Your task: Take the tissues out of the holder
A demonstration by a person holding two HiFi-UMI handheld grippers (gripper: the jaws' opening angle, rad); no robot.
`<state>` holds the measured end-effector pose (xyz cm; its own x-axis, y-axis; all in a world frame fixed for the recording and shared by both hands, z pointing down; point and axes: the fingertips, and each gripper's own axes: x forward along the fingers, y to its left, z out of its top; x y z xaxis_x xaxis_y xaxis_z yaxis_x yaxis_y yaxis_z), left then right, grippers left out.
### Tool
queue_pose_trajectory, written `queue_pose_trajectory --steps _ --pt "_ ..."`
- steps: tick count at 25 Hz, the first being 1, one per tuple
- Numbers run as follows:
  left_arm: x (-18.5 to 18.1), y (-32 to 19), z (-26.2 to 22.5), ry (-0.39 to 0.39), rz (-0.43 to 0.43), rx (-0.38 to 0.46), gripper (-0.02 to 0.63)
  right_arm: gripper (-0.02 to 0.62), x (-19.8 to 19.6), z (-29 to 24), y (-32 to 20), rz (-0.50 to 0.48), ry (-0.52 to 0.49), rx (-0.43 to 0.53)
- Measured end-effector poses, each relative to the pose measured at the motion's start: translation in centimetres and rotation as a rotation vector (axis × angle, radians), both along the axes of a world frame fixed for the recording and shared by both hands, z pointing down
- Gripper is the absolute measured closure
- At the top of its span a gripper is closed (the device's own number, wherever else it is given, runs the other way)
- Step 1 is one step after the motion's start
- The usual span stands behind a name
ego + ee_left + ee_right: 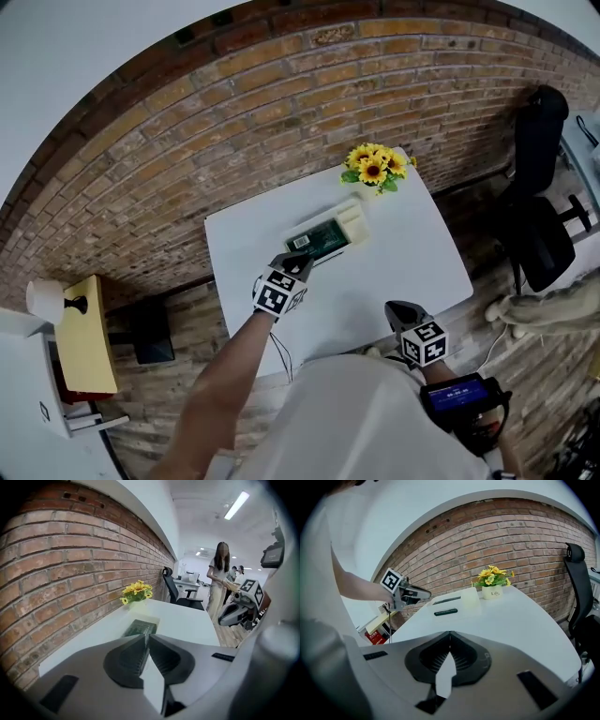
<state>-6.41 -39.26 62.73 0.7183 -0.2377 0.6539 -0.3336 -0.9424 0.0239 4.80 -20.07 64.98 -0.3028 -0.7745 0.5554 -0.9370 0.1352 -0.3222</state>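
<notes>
Table point(412, 253): one, white.
Holder point(352, 223): one, cream, on the table's far half, near the flowers.
Tissues point(317, 242): one dark green pack, lying in the holder.
Flowers point(375, 167): one pot, at the far corner.
Left gripper point(298, 263): jaws closed together, empty, at the pack's near end; contact cannot be told.
Right gripper point(397, 309): jaws closed together, empty, at the near edge, well apart from the holder.

Bright, even indoor light. A long white ceiling strip lamp point(236, 506) glares above and right of the left gripper point(146, 637). Ahead of it the white rectangular tabletop point(187, 620) looks washed out, shadows faint. Fisheye bends the red brick wall point(70, 564); corners go black.
</notes>
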Motion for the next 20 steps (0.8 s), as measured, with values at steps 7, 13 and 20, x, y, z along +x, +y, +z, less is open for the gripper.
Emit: queue_pose_trajectory --steps 7,13,20 --pt "1.8 -3.7 2.9 -0.146 0.164 0.046 0.537 0.589 0.7 0.7 2.9 0.1 0.007 -0.051" --pt "2.9 -3.9 4.9 -0.288 0.31 0.018 0.412 0.589 1.8 1.0 5.3 0.191 0.006 -0.068" --pt "1.5 -4.2 6.5 -0.493 0.417 -0.063 0.334 0.589 1.9 1.1 6.9 0.261 -0.004 -0.072"
